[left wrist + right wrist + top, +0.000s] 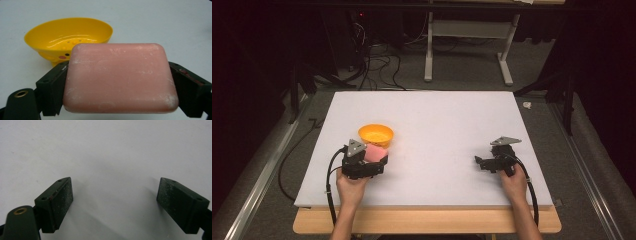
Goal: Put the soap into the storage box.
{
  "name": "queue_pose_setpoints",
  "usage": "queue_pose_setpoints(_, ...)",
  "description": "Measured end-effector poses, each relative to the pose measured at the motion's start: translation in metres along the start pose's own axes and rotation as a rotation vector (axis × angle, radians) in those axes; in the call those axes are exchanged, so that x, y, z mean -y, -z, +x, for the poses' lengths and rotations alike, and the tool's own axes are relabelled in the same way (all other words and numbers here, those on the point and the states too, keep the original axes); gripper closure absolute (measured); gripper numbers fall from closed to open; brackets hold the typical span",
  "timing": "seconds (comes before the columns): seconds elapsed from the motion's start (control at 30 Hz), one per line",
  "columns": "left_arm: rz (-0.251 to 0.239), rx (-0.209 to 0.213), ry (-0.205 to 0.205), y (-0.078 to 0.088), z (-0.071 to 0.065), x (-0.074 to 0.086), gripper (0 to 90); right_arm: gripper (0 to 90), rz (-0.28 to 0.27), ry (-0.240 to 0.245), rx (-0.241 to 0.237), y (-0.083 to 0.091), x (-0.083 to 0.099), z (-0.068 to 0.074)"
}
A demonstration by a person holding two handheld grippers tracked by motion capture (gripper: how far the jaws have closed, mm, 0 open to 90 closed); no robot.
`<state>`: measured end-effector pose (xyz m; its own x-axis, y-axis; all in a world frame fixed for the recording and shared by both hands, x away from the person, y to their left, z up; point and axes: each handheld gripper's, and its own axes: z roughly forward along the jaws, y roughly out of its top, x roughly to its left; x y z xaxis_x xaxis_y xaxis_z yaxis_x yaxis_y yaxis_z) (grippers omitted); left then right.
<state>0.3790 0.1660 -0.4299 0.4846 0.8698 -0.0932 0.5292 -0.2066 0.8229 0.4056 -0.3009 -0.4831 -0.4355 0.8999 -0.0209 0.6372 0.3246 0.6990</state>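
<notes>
My left tool (371,159) sits at about eight o'clock on the counter (452,115), its jaws closed on the short ends of a pink soap bar (120,80), which they hold clear above the white surface. At roughly eleven o'clock from the bar, just beyond it, stands the yellow soap dish (376,135), empty, with drain holes in its floor. I judge the bar is bound for that dish. The risk is the grip: the soap looks smooth and rounded at the corners, so a tilt or a loosened squeeze could let it slide out short of the rim. Catching the rim could also tip the light dish. Over at four o'clock, my right tool (484,164) gapes wide, holding nothing.
</notes>
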Motion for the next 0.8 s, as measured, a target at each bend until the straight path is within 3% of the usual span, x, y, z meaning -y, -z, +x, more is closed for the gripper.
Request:
queue_pose_setpoints(0.37, 0.007, -0.056, 0.015, 0.001, 0.01, -0.006, 13.8, 14.2, 0.0, 0.0, 0.0, 0.0, 0.0, 0.0)
queue_pose_setpoints(0.8, 0.003, -0.088, 0.053, -0.002, 0.02, -0.017, 13.8, 14.3, 0.001, -0.003, 0.0, 0.0, 0.0, 0.0)
